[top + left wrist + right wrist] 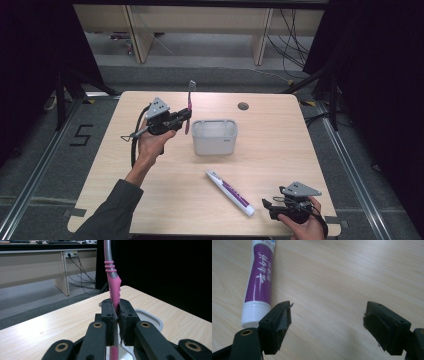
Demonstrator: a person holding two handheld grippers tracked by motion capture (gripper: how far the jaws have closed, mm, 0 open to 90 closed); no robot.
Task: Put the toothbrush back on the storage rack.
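Left gripper (186,116), upper left, clamped on toothbrush (190,102), upright beside bin (214,136); drop-in pending. Right gripper (327,317), jaws apart, near untouched toothpaste tube (259,280).

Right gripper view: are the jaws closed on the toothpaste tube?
No. The right gripper stands open over bare table, and the toothpaste tube lies outside its jaws, beside one of them.

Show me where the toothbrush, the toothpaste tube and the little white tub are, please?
toothbrush (189,106), high view, on the pink handle just above the jaws that hold it.
toothpaste tube (229,191), high view, on the purple middle of the tube.
white tub (214,143), high view, on its near outer wall.
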